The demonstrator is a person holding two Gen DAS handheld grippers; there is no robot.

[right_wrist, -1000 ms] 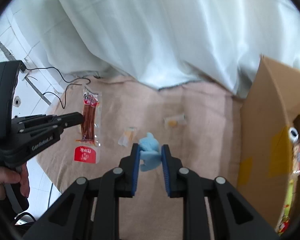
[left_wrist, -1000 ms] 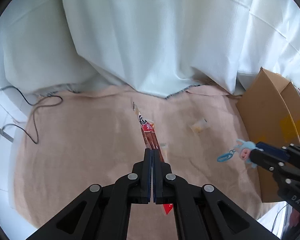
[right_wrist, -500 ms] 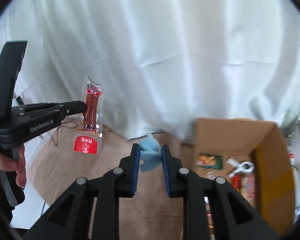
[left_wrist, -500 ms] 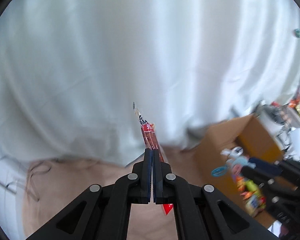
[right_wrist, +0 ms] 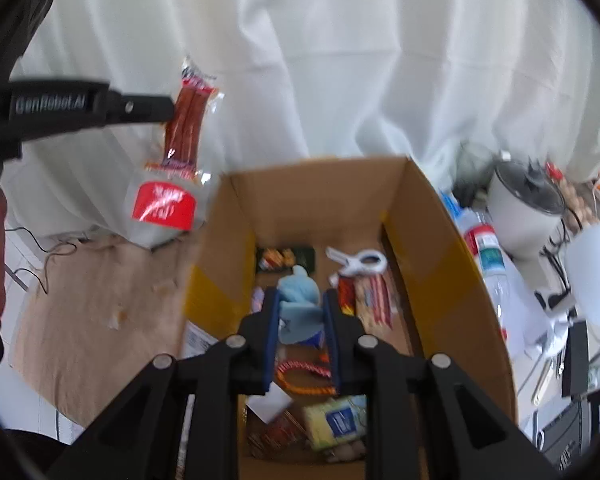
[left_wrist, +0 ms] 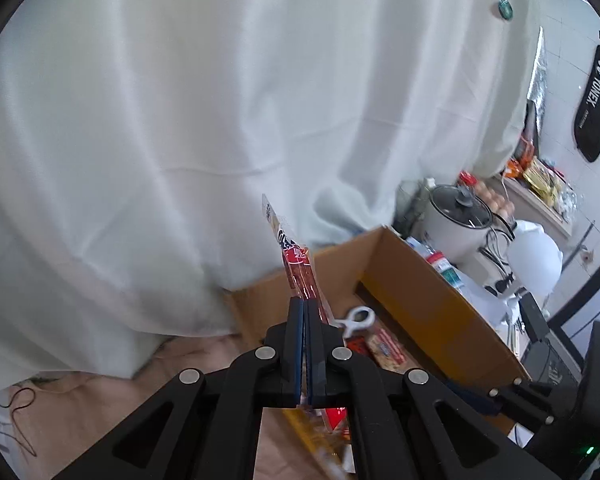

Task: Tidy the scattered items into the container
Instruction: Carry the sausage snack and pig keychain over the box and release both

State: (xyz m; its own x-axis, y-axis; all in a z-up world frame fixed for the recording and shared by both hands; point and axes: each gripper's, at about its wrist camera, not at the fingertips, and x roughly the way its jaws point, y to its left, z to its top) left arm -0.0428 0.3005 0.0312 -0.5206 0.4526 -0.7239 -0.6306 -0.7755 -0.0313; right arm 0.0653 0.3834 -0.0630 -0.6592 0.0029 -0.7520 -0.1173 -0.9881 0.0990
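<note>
A: Right wrist view, item one: right gripper (right_wrist: 300, 312), jaws pinching a blue toy (right_wrist: 300, 308), held over the open box (right_wrist: 432, 240).

B: Contents below?

A: Orange cord (right_wrist: 304, 378), packets, white clip (right_wrist: 358, 261) at the far end.

B: Left wrist view?

A: Left gripper (left_wrist: 305, 312), jaws pressed together on a sausage pack (left_wrist: 300, 272), raised at the box's near-left corner. Beyond: white curtain (left_wrist: 180, 120), rice cooker (left_wrist: 456, 216).
</note>
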